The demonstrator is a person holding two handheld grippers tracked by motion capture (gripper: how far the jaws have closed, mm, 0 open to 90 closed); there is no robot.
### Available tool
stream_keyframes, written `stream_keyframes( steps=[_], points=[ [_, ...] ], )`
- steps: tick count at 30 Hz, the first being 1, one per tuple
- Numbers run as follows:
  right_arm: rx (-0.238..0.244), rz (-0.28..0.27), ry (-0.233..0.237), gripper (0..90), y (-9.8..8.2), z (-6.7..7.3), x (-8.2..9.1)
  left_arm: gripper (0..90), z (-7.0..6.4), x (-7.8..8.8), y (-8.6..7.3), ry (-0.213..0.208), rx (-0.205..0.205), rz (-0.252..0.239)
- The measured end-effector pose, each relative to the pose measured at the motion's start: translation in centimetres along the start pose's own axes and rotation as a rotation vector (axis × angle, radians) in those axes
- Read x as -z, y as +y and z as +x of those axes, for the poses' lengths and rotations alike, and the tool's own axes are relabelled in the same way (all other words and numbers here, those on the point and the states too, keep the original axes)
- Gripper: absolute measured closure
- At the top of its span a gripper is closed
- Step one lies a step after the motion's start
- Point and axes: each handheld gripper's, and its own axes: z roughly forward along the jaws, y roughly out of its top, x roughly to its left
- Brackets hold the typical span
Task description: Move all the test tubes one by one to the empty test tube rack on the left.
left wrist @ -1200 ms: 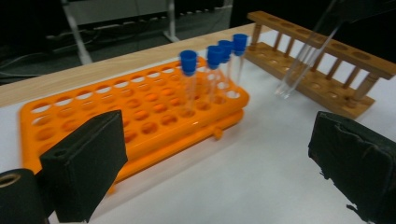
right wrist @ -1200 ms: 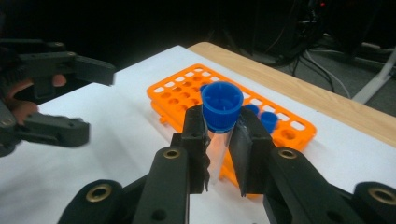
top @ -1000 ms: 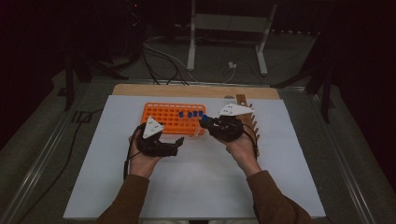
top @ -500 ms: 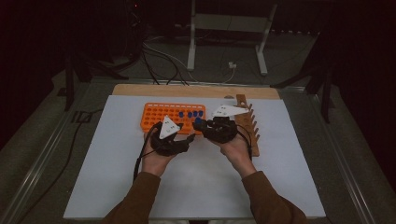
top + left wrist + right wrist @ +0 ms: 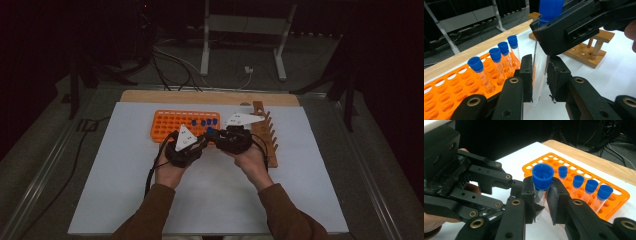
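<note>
Both grippers clamp one clear test tube [image 5: 538, 72] with a blue cap, just in front of the orange rack [image 5: 167, 126]: the left gripper [image 5: 539, 82], jaws just closed, holds its lower part, the right gripper [image 5: 541, 202] grips below the cap

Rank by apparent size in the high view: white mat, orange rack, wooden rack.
1. White mat: by far the largest, it lies under everything else.
2. Orange rack and wooden rack: too close to call. The orange rack is wider, the wooden rack longer and narrower, and hands and tools cover part of each.
</note>
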Motion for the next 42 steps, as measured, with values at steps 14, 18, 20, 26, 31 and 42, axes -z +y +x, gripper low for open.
stream_keyframes(
  steps=[14,18,20,26,31,42],
  points=[
    [-0.011,-0.001,0.015,77.2,0.1,-0.2,0.0,76.2,0.0,0.1,0.1,-0.005,-0.019,-0.015],
    [-0.008,0.002,0.013,76.9,0.0,-0.2,0.0,77.8,-0.1,0.0,0.1,-0.004,-0.027,-0.006],
    [-0.007,0.001,0.016,73.1,0.0,-0.2,0.0,78.0,0.0,0.0,0.2,-0.004,-0.025,-0.005],
    [-0.020,-0.004,0.007,48.7,0.0,-0.5,0.4,78.1,0.5,-0.1,0.1,0.008,-0.006,-0.005],
    [-0.018,-0.008,-0.004,27.5,-0.1,-0.9,0.9,78.2,1.2,0.0,0.1,0.020,0.011,-0.015],
    [0.045,0.040,-0.099,12.8,-1.0,-0.9,1.2,78.1,2.5,-0.1,0.0,0.039,0.051,-0.031]
  ],
)
